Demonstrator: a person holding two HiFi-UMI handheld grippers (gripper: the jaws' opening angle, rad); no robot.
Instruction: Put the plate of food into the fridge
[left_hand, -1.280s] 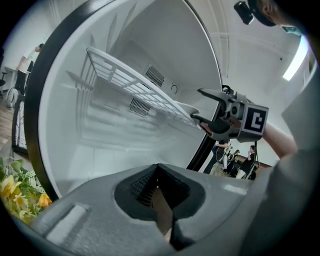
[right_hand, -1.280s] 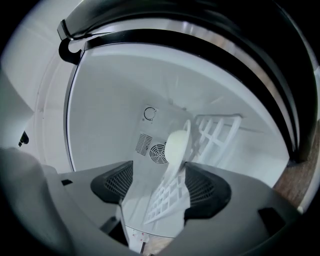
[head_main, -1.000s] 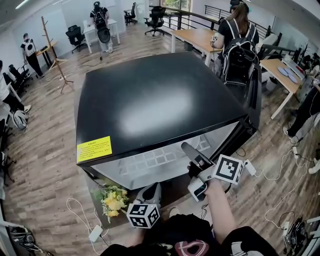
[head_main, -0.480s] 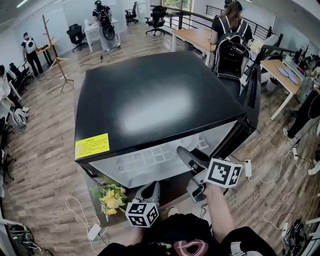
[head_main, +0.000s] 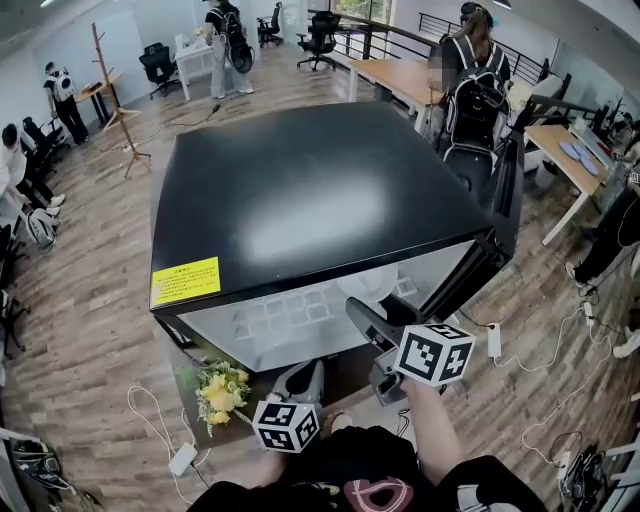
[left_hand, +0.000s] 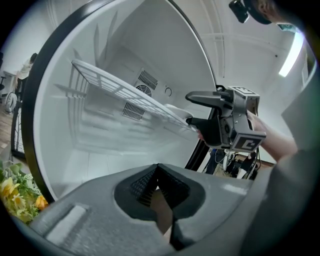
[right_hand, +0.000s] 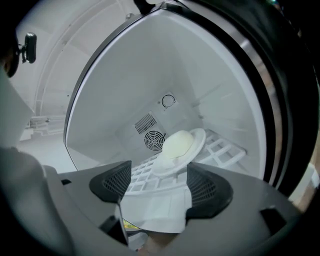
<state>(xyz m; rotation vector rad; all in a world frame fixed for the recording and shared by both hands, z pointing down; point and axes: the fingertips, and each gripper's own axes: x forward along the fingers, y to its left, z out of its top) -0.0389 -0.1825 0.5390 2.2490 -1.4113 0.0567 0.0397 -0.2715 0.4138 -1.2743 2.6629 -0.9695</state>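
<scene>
A white plate (right_hand: 186, 150) with a pale round bun (right_hand: 177, 143) on it rests on the wire shelf (right_hand: 220, 150) inside the open black fridge (head_main: 310, 200). My right gripper (right_hand: 159, 187) sits just in front of the plate. Its jaws are opening and the pads (right_hand: 111, 182) do not touch the rim. From above, the right gripper (head_main: 365, 320) reaches in under the fridge's top edge. In the left gripper view it shows at the shelf's front (left_hand: 192, 109). My left gripper (left_hand: 159, 192) hangs low in front of the fridge, shut and empty.
The fridge door (head_main: 500, 215) stands open to the right. A bunch of yellow flowers (head_main: 222, 390) lies on the floor by the fridge's lower left corner. Cables and a power strip (head_main: 182, 458) trail over the wooden floor. People (head_main: 470, 75) and desks stand behind the fridge.
The right gripper has drawn back a little toward me and to the left. The left gripper has stayed where it was. People in the background have walked on.
</scene>
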